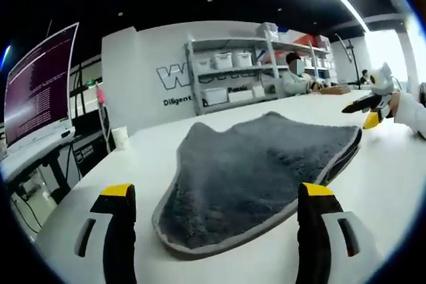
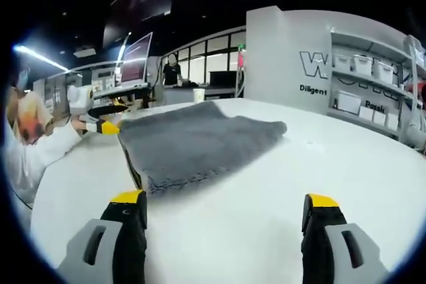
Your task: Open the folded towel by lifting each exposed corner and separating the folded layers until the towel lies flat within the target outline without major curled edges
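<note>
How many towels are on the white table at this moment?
1. A single grey towel, folded, lies on the white table ahead of the open left tool; the right tool, also open, faces it from another side. Nothing else cloth-like shows.

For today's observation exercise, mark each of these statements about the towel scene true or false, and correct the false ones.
1. The towel is grey and lies on a white table. True.
2. The left gripper is clamped on a towel corner. False: its jaws stand open and apart, short of the towel's near edge.
3. The right gripper has open jaws with nothing between them. True.
4. The towel is spread out in a single flat layer. False: it is still folded, with layered edges showing along one side.
5. A shelf with white boxes stands against the far wall. True.
6. A monitor lies flat on the towel. False: it stands upright, off to the side of the table.
</note>
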Motion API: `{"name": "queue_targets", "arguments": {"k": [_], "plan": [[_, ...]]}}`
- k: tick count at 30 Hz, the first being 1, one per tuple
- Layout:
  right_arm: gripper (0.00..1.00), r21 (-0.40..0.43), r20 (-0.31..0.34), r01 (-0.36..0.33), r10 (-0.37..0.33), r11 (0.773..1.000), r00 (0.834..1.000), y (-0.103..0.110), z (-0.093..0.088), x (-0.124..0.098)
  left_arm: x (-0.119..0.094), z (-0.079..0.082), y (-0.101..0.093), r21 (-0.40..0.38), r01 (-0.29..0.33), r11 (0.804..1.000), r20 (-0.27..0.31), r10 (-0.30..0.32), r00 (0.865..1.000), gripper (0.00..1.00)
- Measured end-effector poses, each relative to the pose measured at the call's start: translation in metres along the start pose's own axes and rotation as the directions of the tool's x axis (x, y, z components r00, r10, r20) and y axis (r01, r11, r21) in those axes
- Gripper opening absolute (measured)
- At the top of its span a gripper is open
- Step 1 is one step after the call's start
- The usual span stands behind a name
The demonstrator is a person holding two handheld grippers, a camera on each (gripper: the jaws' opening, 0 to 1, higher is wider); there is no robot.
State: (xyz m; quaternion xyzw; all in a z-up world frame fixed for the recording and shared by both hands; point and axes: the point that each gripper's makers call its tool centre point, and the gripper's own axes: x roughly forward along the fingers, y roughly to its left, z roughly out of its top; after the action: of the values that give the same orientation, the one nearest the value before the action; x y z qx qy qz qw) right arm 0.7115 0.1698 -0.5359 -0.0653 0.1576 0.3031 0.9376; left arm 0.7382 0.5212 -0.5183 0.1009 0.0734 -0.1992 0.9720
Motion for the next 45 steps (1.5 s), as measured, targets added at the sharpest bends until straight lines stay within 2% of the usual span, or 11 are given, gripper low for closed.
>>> {"name": "queue_targets", "arguments": {"k": [6,11,18,20,23,25,29,33,36,39,45], "plan": [[0.97,-0.004,-0.005,-0.03,0.03,1.0,1.0,0.011,0.001,0.002,0.0,0.0,-0.001,0.001,0.002,1.0,-0.002,-0.002,1.0,1.0],[0.96,-0.044,-0.027,-0.049,0.048,0.998,0.998,0.027,-0.002,0.005,0.002,-0.003,-0.003,0.0,0.014,1.0,-0.016,-0.014,1.0,1.0],[0.88,-0.044,-0.003,-0.067,0.067,0.997,0.998,0.053,-0.001,0.007,0.003,-0.001,-0.008,0.015,0.031,0.999,-0.014,-0.031,0.999,1.0],[0.86,-0.029,-0.014,-0.062,0.061,0.998,0.998,0.06,-0.005,0.007,0.002,-0.001,-0.011,0.006,0.044,0.999,-0.017,-0.044,0.999,1.0],[0.8,0.015,-0.004,-0.057,0.057,0.998,0.998,0.067,-0.008,0.007,0.001,0.003,-0.013,0.005,0.053,0.999,-0.007,-0.053,0.999,1.0],[0.76,0.043,0.029,-0.04,0.038,0.998,0.999,0.069,-0.004,0.006,0.001,0.005,-0.014,0.006,0.058,0.998,0.001,-0.058,0.998,1.0],[0.67,0.068,0.033,-0.015,0.013,0.998,0.999,0.07,-0.005,0.009,0.0,0.007,-0.018,0.022,0.067,0.998,0.006,-0.067,0.998,1.0],[0.49,0.036,0.025,-0.028,0.027,0.999,0.999,0.072,-0.009,0.014,0.001,0.008,-0.021,0.039,0.072,0.997,0.005,-0.072,0.997,1.0],[0.45,0.036,0.012,-0.022,0.021,0.999,1.0,0.069,-0.014,0.019,-0.001,0.011,-0.021,0.04,0.075,0.996,0.015,-0.075,0.997,1.0],[0.41,0.037,0.002,-0.034,0.034,0.999,0.999,0.076,-0.02,0.019,-0.002,0.014,-0.02,0.044,0.072,0.996,0.027,-0.073,0.997,1.0],[0.29,0.151,0.054,-0.076,0.069,0.986,0.996,0.083,-0.011,0.02,-0.004,0.019,-0.019,0.042,0.067,0.997,0.047,-0.069,0.996,1.0]]}}
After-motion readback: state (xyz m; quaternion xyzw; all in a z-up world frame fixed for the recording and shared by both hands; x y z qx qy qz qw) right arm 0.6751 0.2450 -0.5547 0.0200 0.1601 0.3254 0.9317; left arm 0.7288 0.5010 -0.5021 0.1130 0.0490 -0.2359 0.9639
